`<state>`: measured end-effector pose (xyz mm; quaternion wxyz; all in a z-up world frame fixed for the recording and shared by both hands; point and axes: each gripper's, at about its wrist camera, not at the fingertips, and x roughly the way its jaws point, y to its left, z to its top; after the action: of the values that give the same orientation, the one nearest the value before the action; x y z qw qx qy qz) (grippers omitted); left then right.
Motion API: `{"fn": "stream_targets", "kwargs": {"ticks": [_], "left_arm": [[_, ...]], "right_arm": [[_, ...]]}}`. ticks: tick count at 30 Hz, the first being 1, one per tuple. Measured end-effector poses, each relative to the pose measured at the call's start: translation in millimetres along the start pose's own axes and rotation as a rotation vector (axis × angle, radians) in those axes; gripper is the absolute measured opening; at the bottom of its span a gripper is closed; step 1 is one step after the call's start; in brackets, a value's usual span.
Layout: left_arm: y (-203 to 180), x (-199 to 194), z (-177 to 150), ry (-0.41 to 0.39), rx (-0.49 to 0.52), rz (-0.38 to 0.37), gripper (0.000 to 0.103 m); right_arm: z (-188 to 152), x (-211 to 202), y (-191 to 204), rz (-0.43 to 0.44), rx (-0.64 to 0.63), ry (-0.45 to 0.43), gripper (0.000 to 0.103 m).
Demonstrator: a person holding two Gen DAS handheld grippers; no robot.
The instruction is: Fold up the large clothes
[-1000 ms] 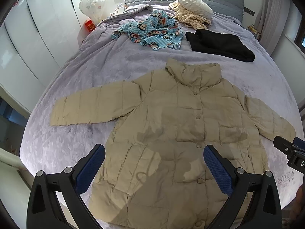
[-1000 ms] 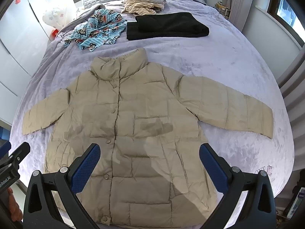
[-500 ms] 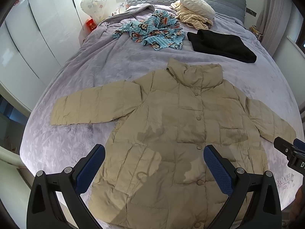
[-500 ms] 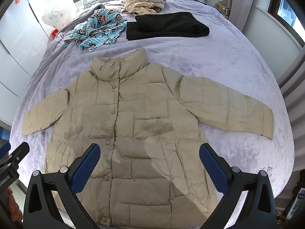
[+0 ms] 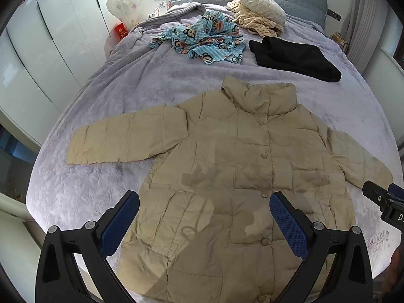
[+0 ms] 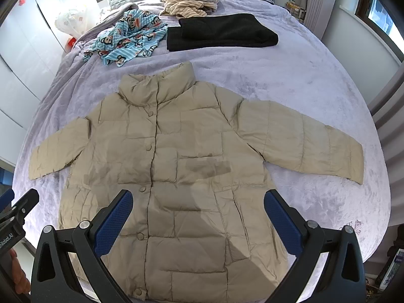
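Padding and air make up most of this beige quilted jacket (image 5: 234, 166), so I judge it light for its size, soft and springy, and likely to puff back open after each fold. Its shell looks smooth and a little shiny, probably slippery between the fingers, so a thin pinch may slide off. It lies flat and face up on the lilac bed cover (image 5: 141, 80), buttoned down the front, collar toward the headboard and hem toward the person, both sleeves spread out to the sides. Stitch lines divide it into rectangular panels, and round buttons of the same colour run down the middle. Good places to take hold would be the thicker edges: the cuff of a sleeve (image 6: 353, 161), the hem corners, or the seam at the shoulder, where the cloth is doubled. The left gripper (image 5: 204, 214) hangs over the lower part of the jacket with its tongs wide apart and nothing between them; the right gripper (image 6: 198, 212) is the same, wide and empty, not touching the cloth. The blue pads (image 6: 113, 222) have a fine dotted texture that should help against slipping. Farther up the bed are a crumpled blue monkey-print garment (image 5: 207, 40), a folded black garment (image 6: 219, 32) and a round cream cushion (image 5: 260, 5).
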<state>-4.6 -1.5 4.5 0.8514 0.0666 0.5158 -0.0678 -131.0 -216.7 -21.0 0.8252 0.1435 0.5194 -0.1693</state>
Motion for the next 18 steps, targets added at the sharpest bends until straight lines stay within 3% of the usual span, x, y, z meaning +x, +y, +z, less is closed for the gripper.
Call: {"fn": "stream_targets", "kwargs": {"ticks": [18], "left_arm": [[1.1,5.6,-2.1,0.008,0.000,0.005,0.103]], "right_arm": [[-0.7,3.0,4.0,0.003,-0.002,0.004,0.103]]}}
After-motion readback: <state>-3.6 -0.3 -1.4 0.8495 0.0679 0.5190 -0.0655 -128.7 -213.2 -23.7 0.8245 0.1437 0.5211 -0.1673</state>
